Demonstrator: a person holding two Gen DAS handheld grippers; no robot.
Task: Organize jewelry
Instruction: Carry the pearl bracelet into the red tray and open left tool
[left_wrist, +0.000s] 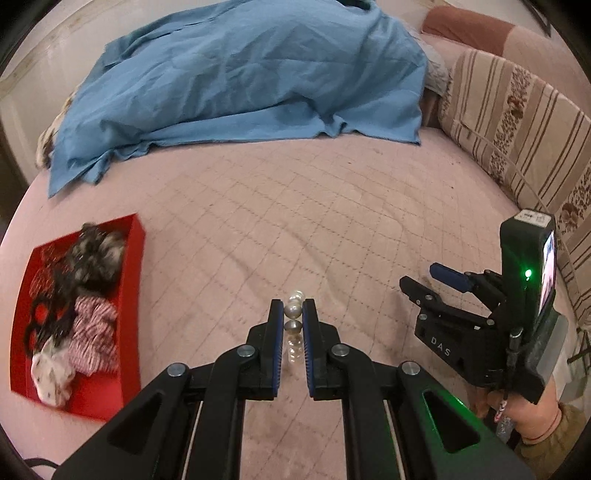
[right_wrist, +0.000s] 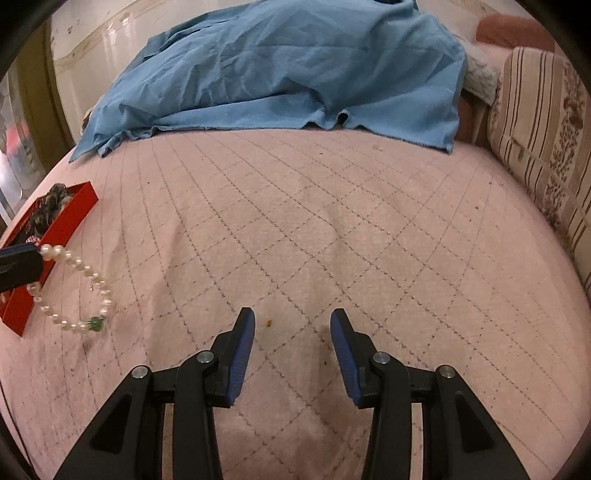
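The left claw is closed narrowly on a pearl bracelet, with a few beads pinched between its blue pads. In the right wrist view the rest of the loop hangs free below that claw's tip, swinging just above the pink quilted bed; a small green bead sits at the loop's lowest point. The red box lies off to the left of the left claw, already crowded with fabric scrunchies and dark hair ties, and it is near but not under the bracelet.

The right claw is spread wide with nothing between its pads, held low over bare quilt to the right of the left claw.

The step in hand looks like carrying the bracelet to the box. To do it well, keep the pinch firm, since round beads may roll out of flat pads, and travel leftward smoothly so the hanging loop does not swing. Lift enough for the green bead to clear the box's near wall, bring the loop over a free patch of the box floor, lower until the beads pool, then part the pads. The right claw is best kept where it is, out of the path.
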